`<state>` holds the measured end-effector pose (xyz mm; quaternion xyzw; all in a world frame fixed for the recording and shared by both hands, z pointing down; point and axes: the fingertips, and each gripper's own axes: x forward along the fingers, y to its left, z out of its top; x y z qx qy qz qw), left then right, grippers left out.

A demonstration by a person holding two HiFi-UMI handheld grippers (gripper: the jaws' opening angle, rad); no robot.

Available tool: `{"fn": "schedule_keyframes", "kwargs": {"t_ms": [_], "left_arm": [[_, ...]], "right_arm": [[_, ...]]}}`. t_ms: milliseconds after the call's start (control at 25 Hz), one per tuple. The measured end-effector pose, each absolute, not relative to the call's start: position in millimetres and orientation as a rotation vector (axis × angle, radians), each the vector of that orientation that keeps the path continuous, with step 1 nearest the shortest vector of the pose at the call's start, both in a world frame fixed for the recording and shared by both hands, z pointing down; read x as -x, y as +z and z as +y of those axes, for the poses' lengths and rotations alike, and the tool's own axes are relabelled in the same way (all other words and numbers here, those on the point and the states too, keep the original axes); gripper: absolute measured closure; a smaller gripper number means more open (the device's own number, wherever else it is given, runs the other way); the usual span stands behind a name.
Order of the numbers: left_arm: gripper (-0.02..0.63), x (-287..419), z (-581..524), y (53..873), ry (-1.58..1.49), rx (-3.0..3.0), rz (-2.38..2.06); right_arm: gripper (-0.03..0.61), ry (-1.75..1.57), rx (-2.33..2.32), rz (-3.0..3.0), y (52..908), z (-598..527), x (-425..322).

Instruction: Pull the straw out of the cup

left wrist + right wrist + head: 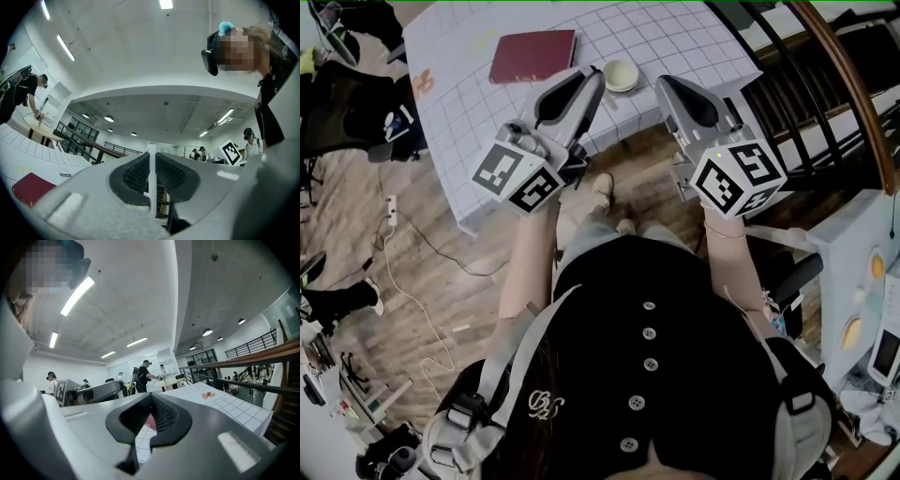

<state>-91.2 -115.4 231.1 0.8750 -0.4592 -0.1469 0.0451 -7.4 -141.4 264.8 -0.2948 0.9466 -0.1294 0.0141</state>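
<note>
A thin white straw (151,168) stands upright between the ribbed pads of my left gripper (151,157), which is shut on it, out in the air with the room behind. In the head view the left gripper (596,80) is raised over the near edge of the grid-cloth table (675,37), just left of the round beige cup (621,75). The straw itself is hidden there. My right gripper (666,86) hangs just right of the cup. In the right gripper view its tips (151,399) meet, with nothing between them.
A dark red book (532,54) lies on the table behind the cup and also shows at the left (30,187). A wooden-topped railing (853,84) runs at the right. Cables (403,281) trail over the wooden floor at the left. Other people stand far off.
</note>
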Motion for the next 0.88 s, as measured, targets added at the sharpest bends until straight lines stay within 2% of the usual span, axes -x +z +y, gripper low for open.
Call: {"fn": "schedule_keyframes", "kwargs": {"t_ms": [360, 880], "left_arm": [[0.578, 82.4, -80.3, 216.0, -0.561, -2.709, -1.377], [0.578, 84.3, -67.3, 248.2, -0.506, -2.503, -1.419]], "right_arm": [[0.58, -0.37, 0.826, 2.923, 241.7, -108.2, -0.2], [0.58, -0.416, 0.792, 2.952, 263.1, -74.7, 0.2]]}}
